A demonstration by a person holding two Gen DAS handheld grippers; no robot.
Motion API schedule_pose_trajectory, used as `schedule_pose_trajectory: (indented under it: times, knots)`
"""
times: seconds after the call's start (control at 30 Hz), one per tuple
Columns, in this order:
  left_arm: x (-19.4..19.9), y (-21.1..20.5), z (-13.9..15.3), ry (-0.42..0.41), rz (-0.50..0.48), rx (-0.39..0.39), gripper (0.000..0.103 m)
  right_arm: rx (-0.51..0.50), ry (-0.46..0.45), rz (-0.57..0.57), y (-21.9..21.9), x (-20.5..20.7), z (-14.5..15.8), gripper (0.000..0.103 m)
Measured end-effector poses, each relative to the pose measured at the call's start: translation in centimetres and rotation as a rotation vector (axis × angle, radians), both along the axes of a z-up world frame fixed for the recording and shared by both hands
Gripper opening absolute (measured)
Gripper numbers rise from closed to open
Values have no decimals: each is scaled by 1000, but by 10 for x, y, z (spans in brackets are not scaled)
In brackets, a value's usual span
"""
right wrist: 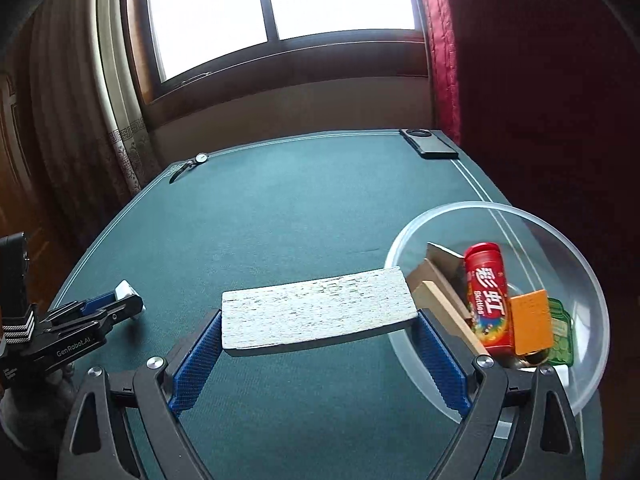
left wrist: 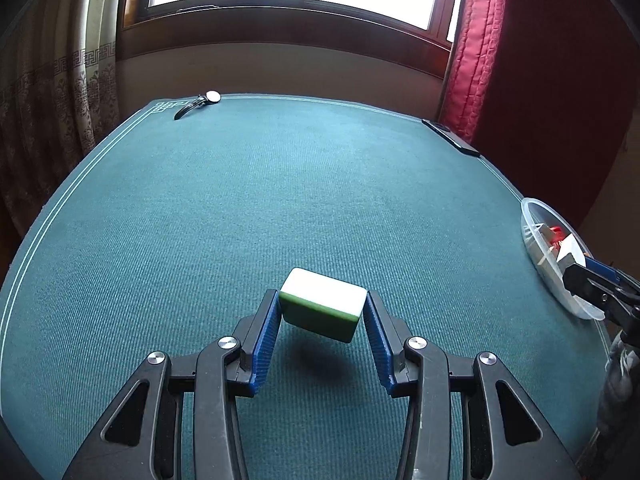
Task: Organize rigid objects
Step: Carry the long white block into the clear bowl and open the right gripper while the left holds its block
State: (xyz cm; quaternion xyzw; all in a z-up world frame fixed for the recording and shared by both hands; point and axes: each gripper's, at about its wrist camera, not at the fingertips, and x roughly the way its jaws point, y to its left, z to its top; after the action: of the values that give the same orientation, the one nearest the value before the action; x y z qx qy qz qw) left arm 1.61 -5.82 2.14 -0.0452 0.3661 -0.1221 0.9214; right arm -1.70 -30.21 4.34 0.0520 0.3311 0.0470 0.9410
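Counts, both wrist views taken together:

- Grippers: two, left gripper (left wrist: pixel 323 312) and right gripper (right wrist: pixel 318 320)
- Green-backed white tile (left wrist: pixel 322 305): one, between the left gripper's pads
- Speckled white slab (right wrist: pixel 316 310): one, between the right gripper's pads
- Clear bowl (right wrist: pixel 560 232): one, at the tabletop's right edge
- In the bowl: one red Skittles tube (right wrist: pixel 489 294), one orange card (right wrist: pixel 531 322), one green jar-shaped piece (right wrist: pixel 562 336), at least two tan wooden blocks (right wrist: pixel 438 300); anything beneath could not be counted
- Wristwatch (right wrist: pixel 188 166): one, far left corner
- Black phone (right wrist: pixel 430 144): one, far right corner
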Motion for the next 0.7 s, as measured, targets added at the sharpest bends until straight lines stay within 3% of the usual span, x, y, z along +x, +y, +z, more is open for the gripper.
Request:
schedule_pose_trajectory:
  times: [0.3, 0.7]
  knots:
    - [-2, -31, 5, 1, -50, 24, 44, 43, -24, -143, -59, -14, -1, 95]
    - [-5, -79, 17, -11, -132, 41, 44, 64, -5, -245, -111, -26, -15, 95]
